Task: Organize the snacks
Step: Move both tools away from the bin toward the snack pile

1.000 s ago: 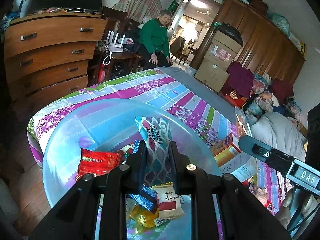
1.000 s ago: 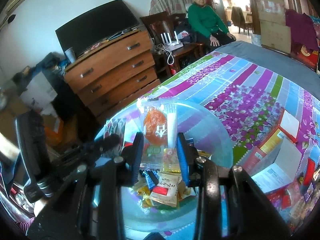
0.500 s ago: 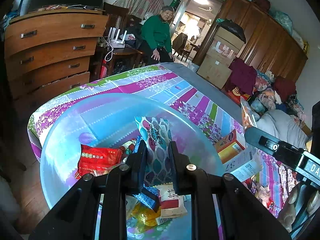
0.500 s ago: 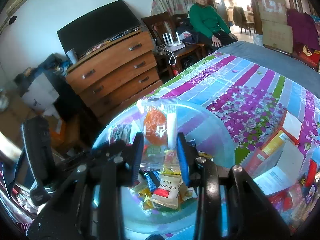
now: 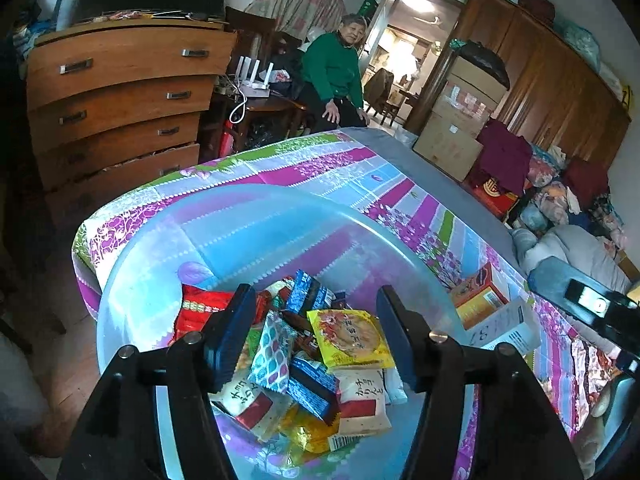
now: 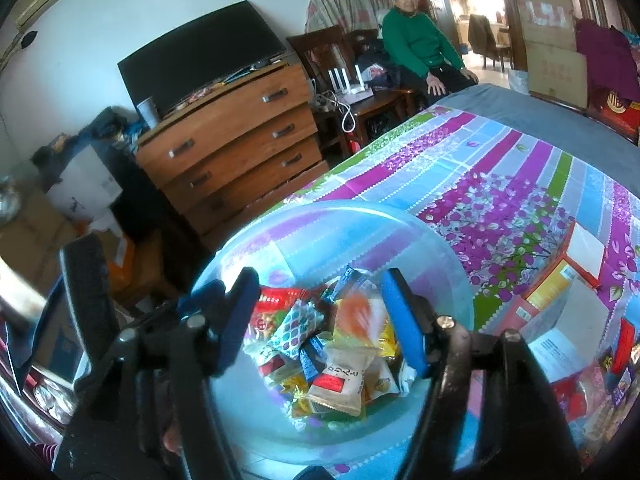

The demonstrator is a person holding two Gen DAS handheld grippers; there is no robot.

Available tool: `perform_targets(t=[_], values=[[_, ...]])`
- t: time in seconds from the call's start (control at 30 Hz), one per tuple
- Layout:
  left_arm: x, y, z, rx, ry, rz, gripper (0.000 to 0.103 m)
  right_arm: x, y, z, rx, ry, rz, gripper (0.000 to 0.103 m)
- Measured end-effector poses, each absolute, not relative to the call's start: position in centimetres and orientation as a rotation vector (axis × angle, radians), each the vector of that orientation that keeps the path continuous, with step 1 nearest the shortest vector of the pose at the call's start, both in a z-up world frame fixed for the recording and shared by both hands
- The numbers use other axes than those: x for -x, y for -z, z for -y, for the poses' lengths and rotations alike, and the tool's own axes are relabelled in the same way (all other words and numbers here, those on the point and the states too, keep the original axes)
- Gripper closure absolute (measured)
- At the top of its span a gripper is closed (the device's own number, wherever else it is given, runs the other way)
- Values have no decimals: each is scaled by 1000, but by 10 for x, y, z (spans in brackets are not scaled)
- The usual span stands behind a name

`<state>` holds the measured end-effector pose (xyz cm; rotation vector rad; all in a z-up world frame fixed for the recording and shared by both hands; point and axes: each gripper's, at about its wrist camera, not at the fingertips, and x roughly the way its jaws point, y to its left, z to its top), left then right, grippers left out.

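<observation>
Both grippers hang over the bowl point(image 5: 160, 264), jaws opening with nothing pinched. The left gripper point(image 5: 316, 336) stands wide above the snacks point(image 5: 348, 340) heaped at lower centre; the right gripper point(image 6: 320, 316) gapes over a blurred orange packet point(image 6: 356, 316). Boxes point(image 6: 560, 280) lie right on the striped bedspread point(image 6: 500, 184).

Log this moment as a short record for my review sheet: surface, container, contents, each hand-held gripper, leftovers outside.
surface: bed with striped floral sheet
container: clear plastic bowl
contents: pile of wrapped snacks, among them a yellow packet and a teal-patterned packet
left hand-held gripper: over the bowl, jaws opening, nothing pinched
right hand-held gripper: over the bowl, jaws opening, an orange packet blurred between them
outside the bowl: orange box, white box
</observation>
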<state>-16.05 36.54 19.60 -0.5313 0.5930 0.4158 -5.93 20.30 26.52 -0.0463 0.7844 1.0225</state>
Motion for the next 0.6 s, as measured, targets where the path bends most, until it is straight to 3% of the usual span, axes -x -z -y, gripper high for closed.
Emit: perform_targets(t=[0.27,0.6], values=[[168,-212,-351,498,-404,-558,37,97,-264,-141,13,-1011,-723,35],[182,-248,-295,375,-343,-458,35,131,-196,-41,7,-797,-807,31]])
